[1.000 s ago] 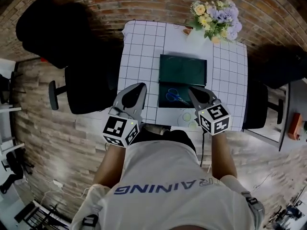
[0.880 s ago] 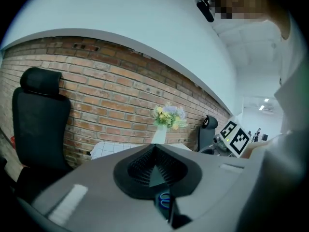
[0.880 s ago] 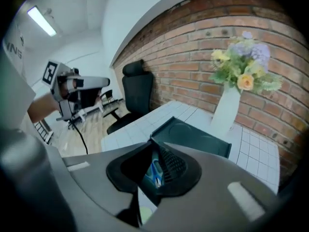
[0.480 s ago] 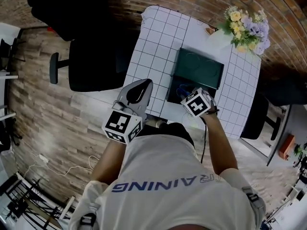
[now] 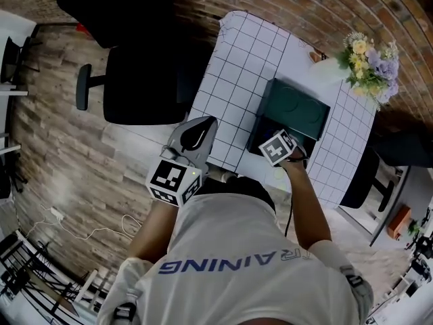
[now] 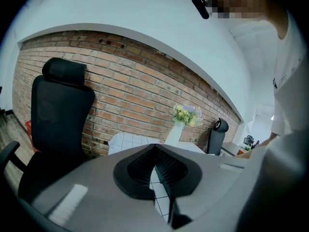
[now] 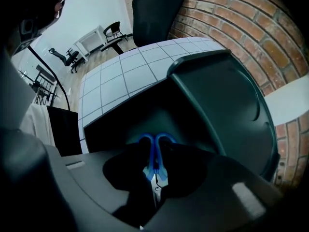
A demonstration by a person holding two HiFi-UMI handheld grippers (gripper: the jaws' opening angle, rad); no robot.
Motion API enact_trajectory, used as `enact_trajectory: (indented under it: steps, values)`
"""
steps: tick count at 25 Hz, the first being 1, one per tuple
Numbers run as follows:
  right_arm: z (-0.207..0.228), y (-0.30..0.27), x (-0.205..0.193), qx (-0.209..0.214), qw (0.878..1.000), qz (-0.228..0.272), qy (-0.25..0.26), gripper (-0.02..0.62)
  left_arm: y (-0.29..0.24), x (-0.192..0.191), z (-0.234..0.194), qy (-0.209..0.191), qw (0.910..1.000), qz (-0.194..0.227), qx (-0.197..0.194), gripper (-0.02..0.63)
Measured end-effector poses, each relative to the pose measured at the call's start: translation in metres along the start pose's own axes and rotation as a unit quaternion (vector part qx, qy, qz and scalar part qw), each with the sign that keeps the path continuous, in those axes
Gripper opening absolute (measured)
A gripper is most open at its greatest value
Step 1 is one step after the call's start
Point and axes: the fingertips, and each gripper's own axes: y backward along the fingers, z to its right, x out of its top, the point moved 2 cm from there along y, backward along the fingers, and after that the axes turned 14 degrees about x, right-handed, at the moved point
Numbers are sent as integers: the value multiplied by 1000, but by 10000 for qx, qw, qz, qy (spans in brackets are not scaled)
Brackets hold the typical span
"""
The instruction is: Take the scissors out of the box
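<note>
The dark green box (image 5: 261,138) stands with its lid (image 5: 298,108) thrown back on the white gridded table (image 5: 237,80). Blue-handled scissors (image 7: 155,151) lie on the box floor. My right gripper (image 7: 154,173) points straight down into the box; in the head view only its marker cube (image 5: 278,147) shows. The scissors lie between its jaws, which are closing, and gaps still show beside the handles. My left gripper (image 5: 203,124) hovers at the table's near left edge, shut and empty, its pads (image 6: 161,166) meeting at the tip.
A vase of flowers (image 5: 371,63) stands on the table's far corner beyond the box. A black office chair (image 5: 145,83) is left of the table and another (image 5: 362,178) right of it. A brick wall (image 6: 130,81) runs behind.
My right gripper has tipped from pointing forward to pointing down and has sunk into the box over the scissors. The left gripper has drifted a little toward the table edge.
</note>
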Motion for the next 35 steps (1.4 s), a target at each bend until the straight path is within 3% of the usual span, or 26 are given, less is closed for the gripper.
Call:
enact_trajectory:
  steps: [8, 14, 19, 22, 24, 28, 35]
  values:
    - [-6, 19, 4, -28, 9992, 386, 66, 95, -9, 8, 1, -19, 9998, 3, -175, 3]
    - [-30, 68, 15, -346, 9908, 1258, 366, 94, -16, 17, 14, -96, 9991, 85, -402, 3]
    - [-37, 115, 14, -867, 9717, 2174, 313, 94, -16, 36, 32, -243, 9972, 278, -646, 3]
    - [-35, 153, 17, -1183, 9507, 2860, 169, 94, -15, 51, 43, -399, 9952, 432, -783, 3]
    - [-32, 184, 19, -1464, 9304, 3360, 58, 94, -16, 60, 51, -516, 9929, 554, -919, 3]
    - [-31, 250, 19, -2075, 8835, 4199, -73, 94, -15, 79, 70, -664, 9879, 760, -1179, 3]
    - [-44, 355, -9, -2531, 7940, 5512, -418, 94, -1, 109, 108, -867, 9777, 1070, -1585, 3]
